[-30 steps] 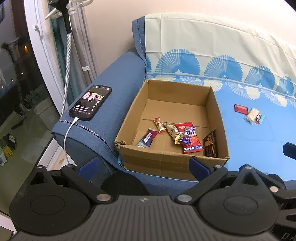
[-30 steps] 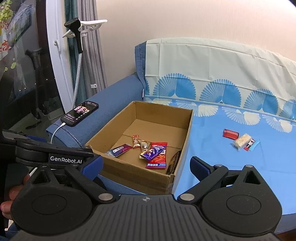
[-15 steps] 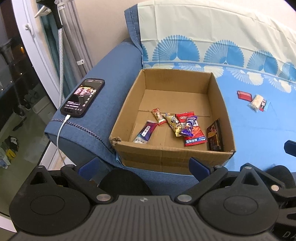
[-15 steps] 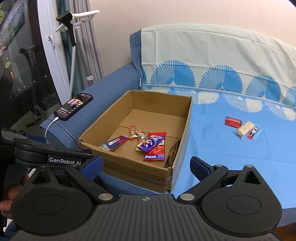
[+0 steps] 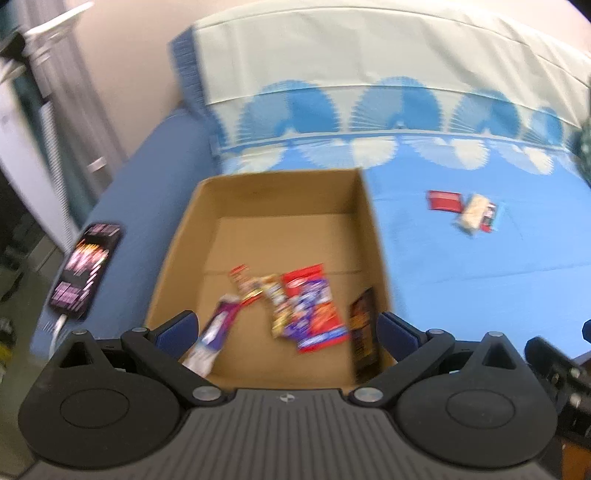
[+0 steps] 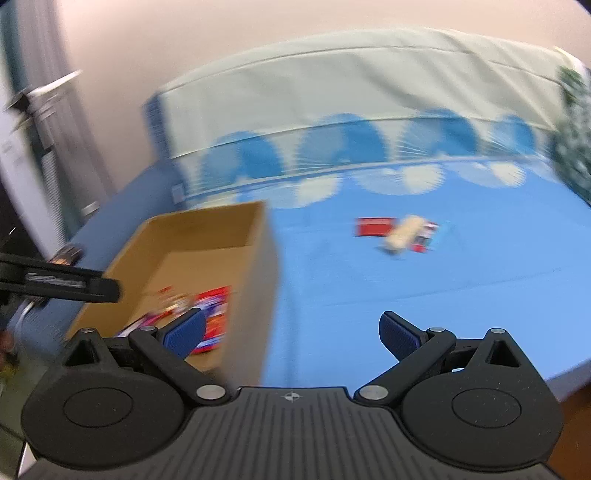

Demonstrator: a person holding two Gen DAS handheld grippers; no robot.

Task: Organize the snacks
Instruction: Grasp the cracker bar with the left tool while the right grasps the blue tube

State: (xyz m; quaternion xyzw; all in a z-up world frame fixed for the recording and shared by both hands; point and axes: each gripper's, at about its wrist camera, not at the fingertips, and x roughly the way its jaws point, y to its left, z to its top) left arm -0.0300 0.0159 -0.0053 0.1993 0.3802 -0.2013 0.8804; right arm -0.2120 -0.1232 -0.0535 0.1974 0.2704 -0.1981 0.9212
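Note:
An open cardboard box point(image 5: 364, 206) point(image 6: 258, 236) sits on the blue sofa cover with several snack packets point(image 5: 310, 306) on its floor. Three loose snacks lie to the right on the cover: a red packet point(image 5: 443, 200) point(image 6: 373, 226), a beige bar point(image 5: 472, 208) point(image 6: 402, 232) and a small red-and-blue one point(image 6: 424, 234). My left gripper point(image 5: 286, 326) hangs open over the box's near edge, holding nothing. My right gripper point(image 6: 291, 330) is open and empty above the cover beside the box's right wall, short of the loose snacks. Both views are motion-blurred.
A phone point(image 5: 86, 269) on a charging cable lies on the blue sofa armrest left of the box. The pale fan-patterned cover point(image 6: 369, 92) drapes the backrest. A curtain and a white stand point(image 5: 40, 33) are at far left. A dark patterned object point(image 6: 572, 140) sits at right.
Both grippers have swung forward and to the right. The left one now looks down into the box from close up. The loose snacks appear nearer and more central in the right view.

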